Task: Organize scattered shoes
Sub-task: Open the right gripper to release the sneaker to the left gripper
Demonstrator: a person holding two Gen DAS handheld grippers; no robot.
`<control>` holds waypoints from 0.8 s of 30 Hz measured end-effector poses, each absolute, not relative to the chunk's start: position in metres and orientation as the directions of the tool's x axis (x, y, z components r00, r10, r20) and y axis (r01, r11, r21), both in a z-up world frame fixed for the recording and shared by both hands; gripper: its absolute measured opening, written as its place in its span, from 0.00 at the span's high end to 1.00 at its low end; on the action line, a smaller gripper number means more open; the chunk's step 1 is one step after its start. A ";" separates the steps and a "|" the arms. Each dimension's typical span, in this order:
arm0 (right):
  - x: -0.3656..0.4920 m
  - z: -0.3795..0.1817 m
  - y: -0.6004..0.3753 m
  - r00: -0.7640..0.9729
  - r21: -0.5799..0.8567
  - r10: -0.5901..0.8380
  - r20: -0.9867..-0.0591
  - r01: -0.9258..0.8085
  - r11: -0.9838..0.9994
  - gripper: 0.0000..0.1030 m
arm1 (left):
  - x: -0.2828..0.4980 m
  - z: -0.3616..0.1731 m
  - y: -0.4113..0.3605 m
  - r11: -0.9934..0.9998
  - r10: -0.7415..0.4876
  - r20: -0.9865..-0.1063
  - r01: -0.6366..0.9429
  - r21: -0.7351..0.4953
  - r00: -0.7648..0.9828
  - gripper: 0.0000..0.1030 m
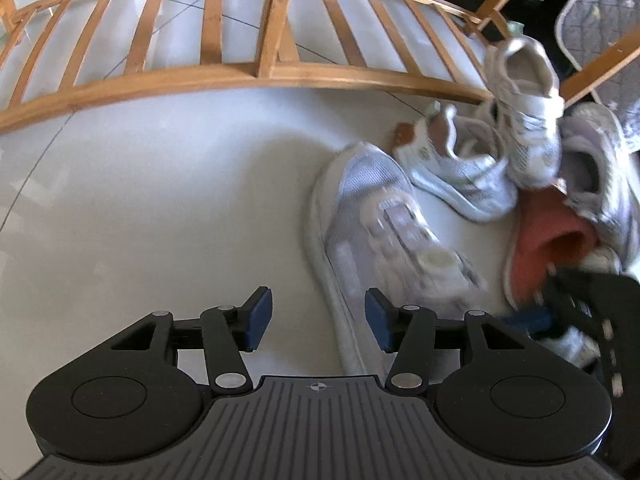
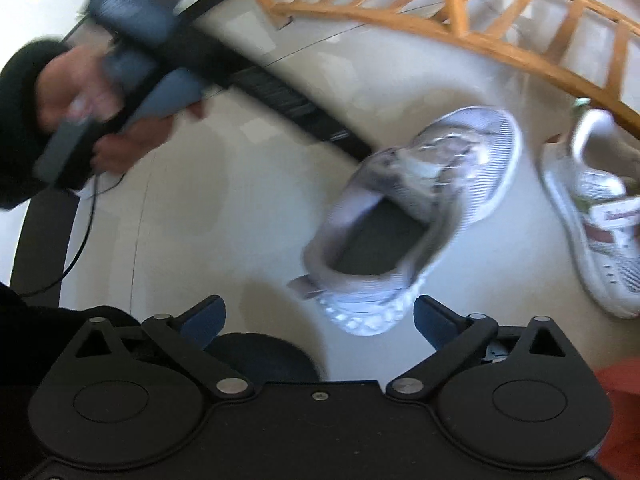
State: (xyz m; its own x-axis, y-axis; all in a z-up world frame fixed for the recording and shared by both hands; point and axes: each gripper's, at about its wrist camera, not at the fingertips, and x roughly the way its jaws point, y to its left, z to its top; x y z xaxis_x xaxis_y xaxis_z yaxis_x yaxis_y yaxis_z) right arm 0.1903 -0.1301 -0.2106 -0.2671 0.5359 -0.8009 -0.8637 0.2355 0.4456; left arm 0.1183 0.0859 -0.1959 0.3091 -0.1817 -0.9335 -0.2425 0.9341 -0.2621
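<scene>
Shoes are piled up on the pale floor by the wooden rack — a grey sneaker sits right off my right gripper, jaws spread wide, nothing pinched. My left gripper hangs half-open over the floor, empty too, its right pad at the grey sneaker's sole edge — orange slipper further right.

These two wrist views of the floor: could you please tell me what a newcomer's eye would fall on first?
In the left wrist view, a jumble of pale mesh sneakers lies heaped at right around an orange-red slipper. A slatted bamboo shoe rack lies empty across the top. In the right wrist view, a grey-lilac mesh sneaker lies just ahead of the right gripper, whose fingers are spread wide.
</scene>
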 end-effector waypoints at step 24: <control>0.206 -0.202 -0.137 -0.052 0.247 0.545 -0.837 -0.925 0.290 0.00 | 0.123 -0.220 0.047 0.953 -0.216 -0.953 -0.167 -0.254 0.212 0.82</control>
